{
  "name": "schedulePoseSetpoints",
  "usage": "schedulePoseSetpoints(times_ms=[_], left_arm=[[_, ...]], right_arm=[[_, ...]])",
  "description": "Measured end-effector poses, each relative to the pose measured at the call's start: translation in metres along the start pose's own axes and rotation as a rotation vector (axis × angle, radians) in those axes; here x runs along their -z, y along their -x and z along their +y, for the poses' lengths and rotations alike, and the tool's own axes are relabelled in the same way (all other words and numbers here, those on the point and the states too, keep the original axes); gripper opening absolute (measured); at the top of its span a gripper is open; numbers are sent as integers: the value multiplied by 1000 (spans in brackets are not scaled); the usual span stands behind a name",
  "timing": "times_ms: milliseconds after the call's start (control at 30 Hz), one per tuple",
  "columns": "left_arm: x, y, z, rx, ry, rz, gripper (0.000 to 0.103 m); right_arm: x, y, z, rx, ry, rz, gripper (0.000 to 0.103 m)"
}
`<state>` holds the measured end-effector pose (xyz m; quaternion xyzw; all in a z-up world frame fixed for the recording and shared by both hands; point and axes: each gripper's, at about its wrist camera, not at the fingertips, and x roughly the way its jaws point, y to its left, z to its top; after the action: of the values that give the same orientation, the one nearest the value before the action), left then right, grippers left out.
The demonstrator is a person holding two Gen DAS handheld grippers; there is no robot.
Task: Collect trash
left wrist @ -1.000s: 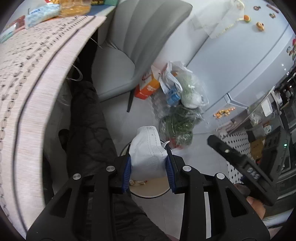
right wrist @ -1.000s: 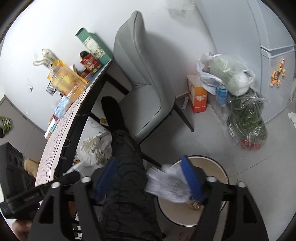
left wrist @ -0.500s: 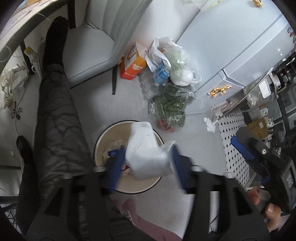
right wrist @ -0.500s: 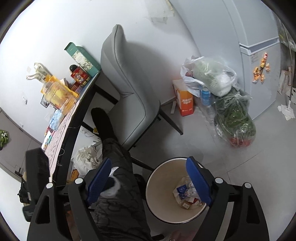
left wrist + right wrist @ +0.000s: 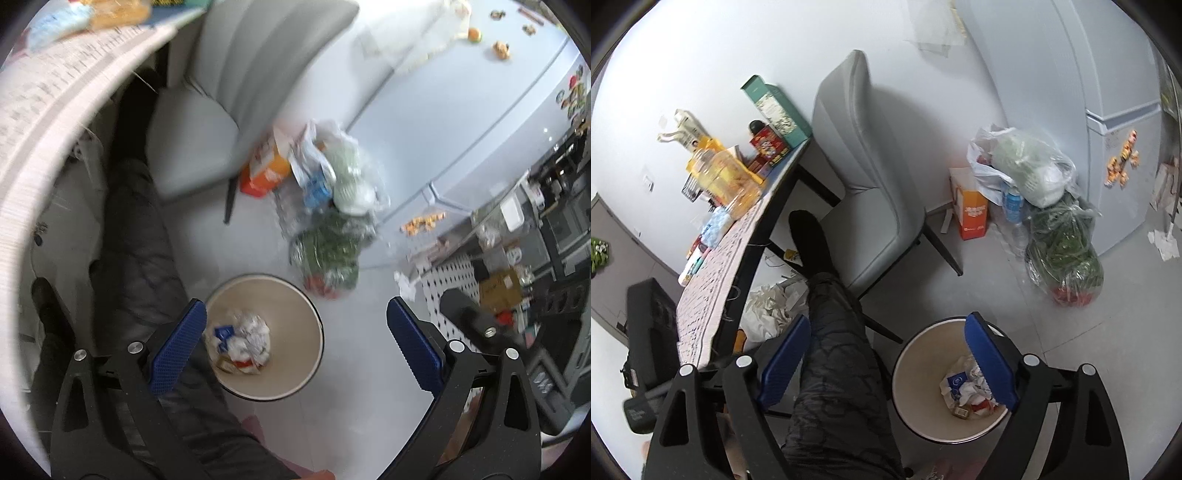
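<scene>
The left gripper [image 5: 295, 343] is seen with its blue-padded fingers [image 5: 176, 350] spreading wide, nothing held between them, above a round beige trash bin [image 5: 295, 306] on the floor. The right gripper [image 5: 886, 363] is likewise seen with fingers [image 5: 988, 363] opening and empty, one pad framed over the bin's rim [image 5: 923, 332] in the right wrist view.

Inside the bin, crumpled white paper trash [image 5: 245, 341] is piled at the bottom, mixed with a blue-printed wrapper and red scraps. A dark-trousered leg [image 5: 838, 354] of the person is seen just beside the bin.

Further out, clear plastic bags [image 5: 1060, 243] holding leafy greens and something red are stacked against a pale refrigerator [image 5: 1071, 92], with an orange carton [image 5: 973, 214] and a bottle beside them. A grey chair [image 5: 864, 177] is drawn up to the surface [image 5: 713, 295], on which boxes and a yellow-filled jug [image 5: 727, 177] are crowded.
</scene>
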<state>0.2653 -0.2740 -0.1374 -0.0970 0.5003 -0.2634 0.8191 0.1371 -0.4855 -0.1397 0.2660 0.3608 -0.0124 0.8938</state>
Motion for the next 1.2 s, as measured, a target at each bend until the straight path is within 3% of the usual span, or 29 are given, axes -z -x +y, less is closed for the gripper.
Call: schedulePoseSetpoints(times_ms=[233,567,900,1200], left_arm=[[-7,66,28,-38,53,-128,97],[-5,152,49,-68,61,-270,97],[29,235,55,-141,33,-370,97],[60,283,64,-171,2,-414,97]], right_arm=[[0,9,52,-32,73,-23,95],[1,35,118,-58,164,-51,96],[23,77,179,-88,311,-57,95],[55,100,191,-73,327,-61,95]])
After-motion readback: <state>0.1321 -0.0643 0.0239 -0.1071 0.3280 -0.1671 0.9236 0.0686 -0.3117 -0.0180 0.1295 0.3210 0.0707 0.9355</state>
